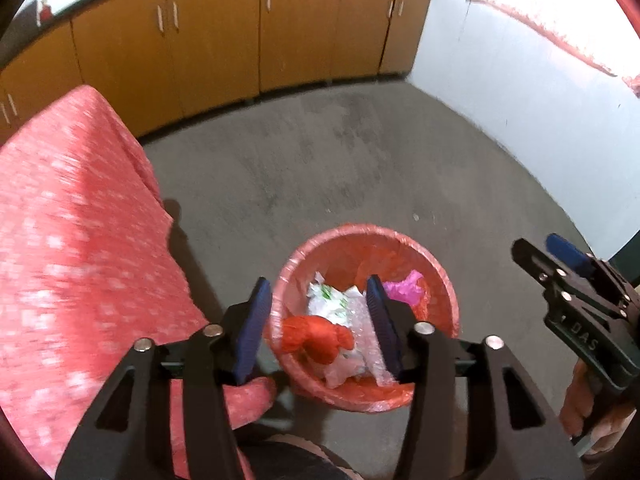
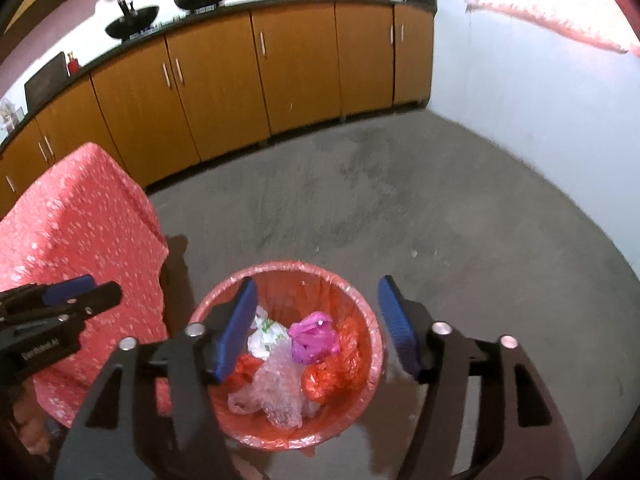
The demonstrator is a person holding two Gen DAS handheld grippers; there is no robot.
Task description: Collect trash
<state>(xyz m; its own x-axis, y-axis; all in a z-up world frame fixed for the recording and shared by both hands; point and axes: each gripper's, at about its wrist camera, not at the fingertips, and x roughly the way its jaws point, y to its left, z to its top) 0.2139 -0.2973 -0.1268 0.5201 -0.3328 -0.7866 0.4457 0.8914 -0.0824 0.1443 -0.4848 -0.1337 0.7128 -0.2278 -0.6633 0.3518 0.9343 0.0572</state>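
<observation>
A red bin lined with a red plastic bag stands on the grey floor; it also shows in the right wrist view. Inside lie a pink bag, red bags, clear plastic and a white printed wrapper. My left gripper is open and empty above the bin's near left side. My right gripper is open and empty above the bin. The right gripper also shows at the right edge of the left wrist view.
A table under a red dotted cloth stands left of the bin, also in the right wrist view. Orange cabinets line the far wall under a counter with dark bowls. A white wall is on the right.
</observation>
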